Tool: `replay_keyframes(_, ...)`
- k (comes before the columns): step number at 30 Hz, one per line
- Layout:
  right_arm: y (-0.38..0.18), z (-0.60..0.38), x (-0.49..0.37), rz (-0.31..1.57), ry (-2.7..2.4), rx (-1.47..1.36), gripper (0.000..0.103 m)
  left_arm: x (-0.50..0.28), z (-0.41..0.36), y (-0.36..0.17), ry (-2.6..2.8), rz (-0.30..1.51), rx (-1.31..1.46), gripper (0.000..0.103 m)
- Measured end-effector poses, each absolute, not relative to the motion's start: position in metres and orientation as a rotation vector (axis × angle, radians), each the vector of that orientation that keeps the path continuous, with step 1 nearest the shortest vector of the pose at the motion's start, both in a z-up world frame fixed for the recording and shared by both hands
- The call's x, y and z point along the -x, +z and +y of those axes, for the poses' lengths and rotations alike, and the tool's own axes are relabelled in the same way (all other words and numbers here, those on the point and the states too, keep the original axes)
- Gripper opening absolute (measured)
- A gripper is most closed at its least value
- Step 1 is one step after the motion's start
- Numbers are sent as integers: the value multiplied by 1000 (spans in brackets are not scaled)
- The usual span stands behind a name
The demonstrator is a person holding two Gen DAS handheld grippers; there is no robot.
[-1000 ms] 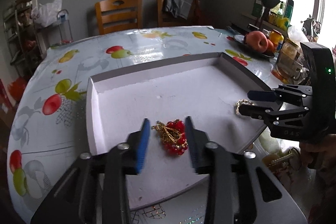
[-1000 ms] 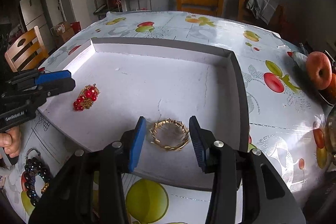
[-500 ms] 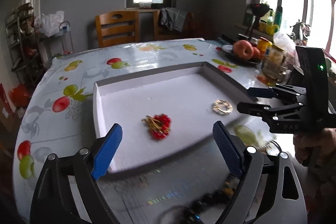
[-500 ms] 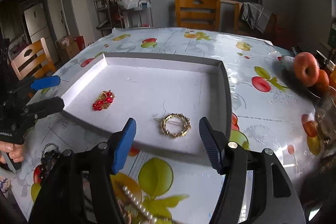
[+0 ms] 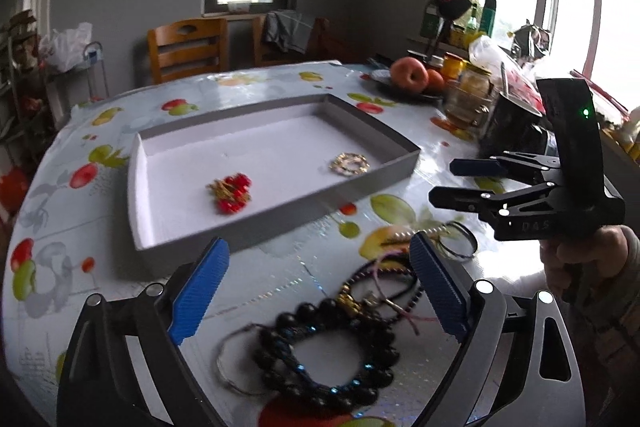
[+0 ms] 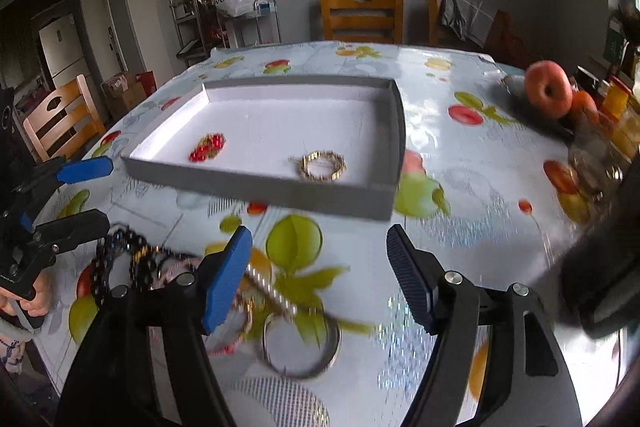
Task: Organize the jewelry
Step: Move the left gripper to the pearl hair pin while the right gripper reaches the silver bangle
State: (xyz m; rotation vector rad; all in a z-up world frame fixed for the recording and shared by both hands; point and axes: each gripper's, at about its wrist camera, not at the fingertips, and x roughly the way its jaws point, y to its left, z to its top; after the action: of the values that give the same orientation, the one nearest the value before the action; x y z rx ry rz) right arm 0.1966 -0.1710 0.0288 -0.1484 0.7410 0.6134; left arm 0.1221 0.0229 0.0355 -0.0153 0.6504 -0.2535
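Looks like two pieces are sorted: the red bead brooch and gold ring bracelet sit well apart inside the grey tray. We're between picks, I'd say. Left claw is wide open and holding nothing, hovering over the tangle on the surface, with the black bead bracelet right between its fingers. Right claw is open and empty too, with the pearl strand by its left finger. Next move is probably drop down and close on one piece without snagging its neighbours.
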Motion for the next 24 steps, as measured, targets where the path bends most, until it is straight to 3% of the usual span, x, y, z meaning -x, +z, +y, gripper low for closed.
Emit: replay_keyframes(24, 11, -208, -168, 830, 596, 142, 74, -122, -6, 18, -314, 734, -61, 92)
